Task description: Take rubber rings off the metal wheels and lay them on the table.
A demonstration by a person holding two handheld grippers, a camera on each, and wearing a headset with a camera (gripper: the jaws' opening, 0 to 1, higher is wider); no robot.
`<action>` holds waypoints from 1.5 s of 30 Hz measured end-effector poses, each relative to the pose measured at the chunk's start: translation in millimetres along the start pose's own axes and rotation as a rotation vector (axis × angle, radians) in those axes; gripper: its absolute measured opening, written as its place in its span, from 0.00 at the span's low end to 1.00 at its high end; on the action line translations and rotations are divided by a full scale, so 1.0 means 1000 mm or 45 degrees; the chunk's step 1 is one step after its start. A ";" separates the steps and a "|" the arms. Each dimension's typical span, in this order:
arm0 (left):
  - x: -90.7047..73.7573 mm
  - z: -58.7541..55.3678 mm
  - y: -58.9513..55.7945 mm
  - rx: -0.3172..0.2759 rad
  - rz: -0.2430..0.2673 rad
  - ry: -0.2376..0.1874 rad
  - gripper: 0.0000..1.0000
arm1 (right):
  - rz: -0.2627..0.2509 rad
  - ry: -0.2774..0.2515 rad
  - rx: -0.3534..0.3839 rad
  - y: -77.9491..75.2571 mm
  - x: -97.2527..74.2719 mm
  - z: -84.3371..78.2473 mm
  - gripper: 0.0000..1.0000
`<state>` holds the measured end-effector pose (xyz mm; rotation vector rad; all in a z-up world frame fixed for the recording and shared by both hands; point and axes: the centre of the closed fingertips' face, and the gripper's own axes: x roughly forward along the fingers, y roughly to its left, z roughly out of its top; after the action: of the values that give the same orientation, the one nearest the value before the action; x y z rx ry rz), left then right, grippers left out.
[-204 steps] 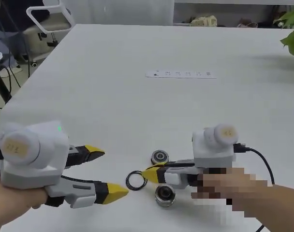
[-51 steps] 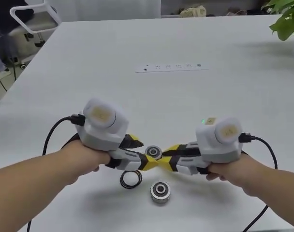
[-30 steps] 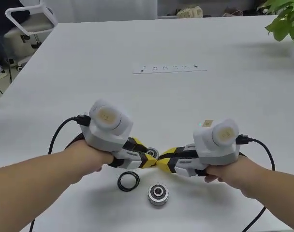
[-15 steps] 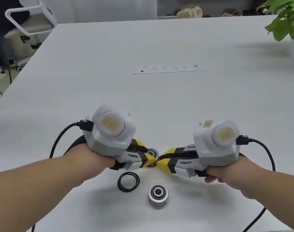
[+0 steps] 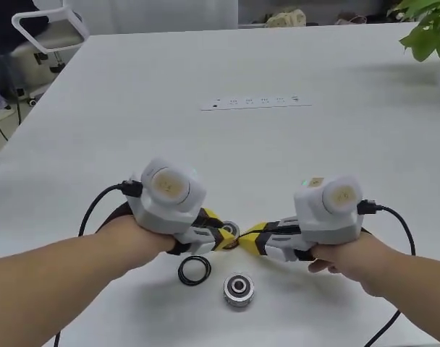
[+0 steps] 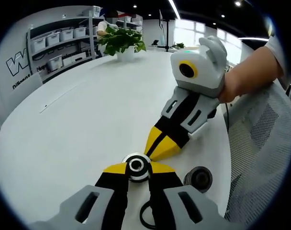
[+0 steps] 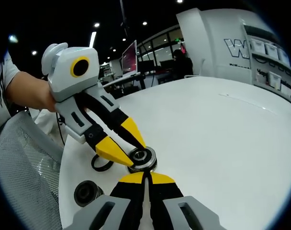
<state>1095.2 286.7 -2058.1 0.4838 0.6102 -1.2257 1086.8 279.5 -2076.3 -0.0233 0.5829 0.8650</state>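
On the white surface [image 5: 314,72] our left gripper [image 6: 136,170] pinches a metal wheel [image 6: 137,165]. Our right gripper [image 7: 145,177], jaws pressed together, meets its rim. A loose rubber ring [image 5: 194,270] lies at seven o'clock of it, a second wheel [image 5: 239,287] at six.

Broad white surface [image 5: 133,94] under even light, power strip [image 5: 256,103] toward 12 o'clock. Leafy plant [image 5: 426,36] at 1 o'clock, white chair [image 5: 50,29] at 11 o'clock. Shelves [image 6: 59,45] of bins beyond.
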 end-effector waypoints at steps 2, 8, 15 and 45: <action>0.000 0.000 0.000 -0.002 0.003 0.000 0.11 | 0.001 -0.001 0.018 -0.001 0.000 0.000 0.00; 0.000 -0.003 0.000 -0.007 0.021 0.001 0.08 | 0.006 -0.013 0.097 -0.003 -0.002 0.001 0.00; 0.000 -0.003 -0.002 -0.005 0.028 -0.001 0.08 | 0.023 -0.011 0.134 -0.002 -0.004 -0.001 0.00; -0.001 0.000 -0.006 -0.001 0.062 -0.033 0.08 | 0.059 -0.098 0.295 -0.003 -0.011 0.014 0.00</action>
<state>1089.2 285.5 -2057.9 0.4786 0.5742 -1.1839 1090.1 273.0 -2059.4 0.2339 0.6099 0.8354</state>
